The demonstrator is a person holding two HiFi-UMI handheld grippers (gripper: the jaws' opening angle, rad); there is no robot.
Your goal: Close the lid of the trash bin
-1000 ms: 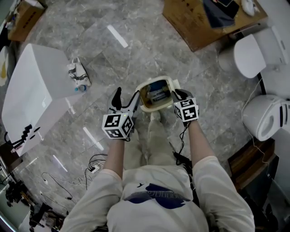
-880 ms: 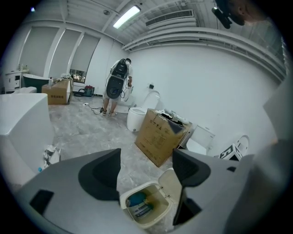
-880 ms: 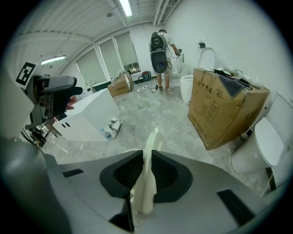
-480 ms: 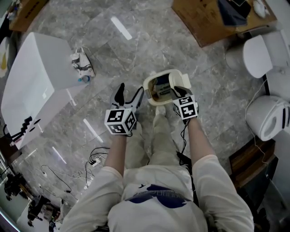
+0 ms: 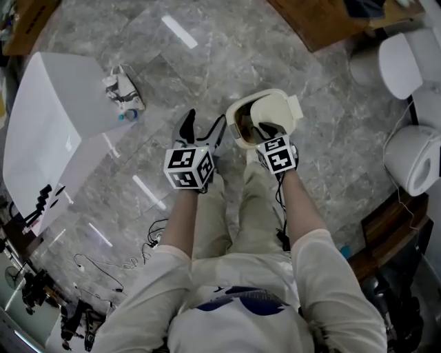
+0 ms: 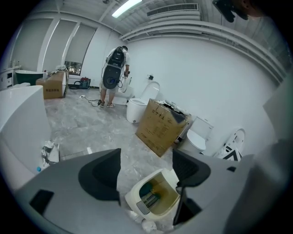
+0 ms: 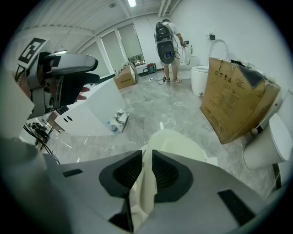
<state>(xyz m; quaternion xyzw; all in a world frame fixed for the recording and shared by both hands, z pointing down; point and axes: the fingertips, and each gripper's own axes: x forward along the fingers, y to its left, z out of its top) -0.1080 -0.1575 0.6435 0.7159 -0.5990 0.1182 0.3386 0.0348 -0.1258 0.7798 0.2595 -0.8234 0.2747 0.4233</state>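
A small cream trash bin (image 5: 236,114) stands on the marble floor in front of the person's feet. Its domed lid (image 5: 273,109) tilts over the opening, and a dark sliver of the inside still shows on the left. My right gripper (image 5: 266,131) is shut on the lid's near edge; in the right gripper view the cream lid (image 7: 176,142) runs between the pads of that gripper (image 7: 146,176). My left gripper (image 5: 204,125) hangs open and empty just left of the bin. In the left gripper view the bin (image 6: 153,199) sits below the spread jaws of the left gripper (image 6: 146,172).
A white cabinet (image 5: 48,124) lies to the left with a pack of bottles (image 5: 122,96) beside it. Toilets (image 5: 413,62) and a cardboard box (image 5: 324,21) line the right and far side. Cables (image 5: 110,262) trail on the floor at lower left. Another person (image 6: 114,75) stands far off.
The lid has swung down over the bin's opening with my right gripper on it, hiding most of the inside. The left gripper has come lower beside the bin, still open.
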